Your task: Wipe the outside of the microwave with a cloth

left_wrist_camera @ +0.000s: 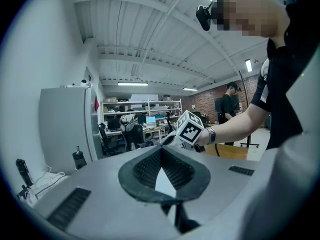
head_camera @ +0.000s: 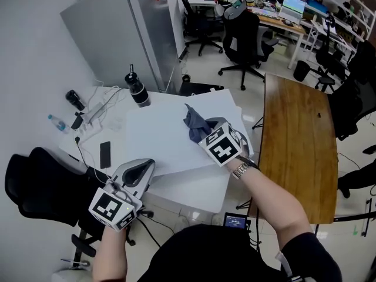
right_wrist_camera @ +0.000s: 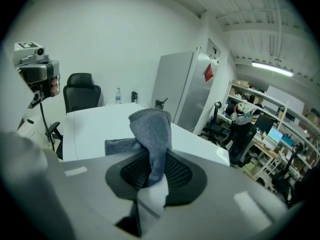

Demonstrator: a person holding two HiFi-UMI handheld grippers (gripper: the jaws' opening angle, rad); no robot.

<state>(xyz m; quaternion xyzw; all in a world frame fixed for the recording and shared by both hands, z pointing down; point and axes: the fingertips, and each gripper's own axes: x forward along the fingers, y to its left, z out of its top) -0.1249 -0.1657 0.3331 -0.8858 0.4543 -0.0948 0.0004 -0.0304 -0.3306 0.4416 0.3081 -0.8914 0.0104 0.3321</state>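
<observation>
The white microwave [head_camera: 164, 137] stands on a white table, and I look down on its flat top. A grey cloth [head_camera: 194, 126] lies bunched on the right part of that top, with my right gripper [head_camera: 207, 129] shut on it. The right gripper view shows the cloth [right_wrist_camera: 151, 129] standing up between the pads over the white top [right_wrist_camera: 92, 129]. My left gripper [head_camera: 143, 165] hangs beside the microwave's near left corner, off the surface. Its tips [left_wrist_camera: 161, 150] meet with nothing between them. The right gripper's marker cube [left_wrist_camera: 190, 128] shows beyond them.
A black bottle [head_camera: 137, 90], a small water bottle [head_camera: 57, 123], a power strip with cables [head_camera: 94, 119] and a phone [head_camera: 105, 154] lie on the table left of the microwave. A black chair [head_camera: 35, 184] is at lower left. A wooden table [head_camera: 296, 145] stands right, a grey cabinet [head_camera: 117, 28] behind.
</observation>
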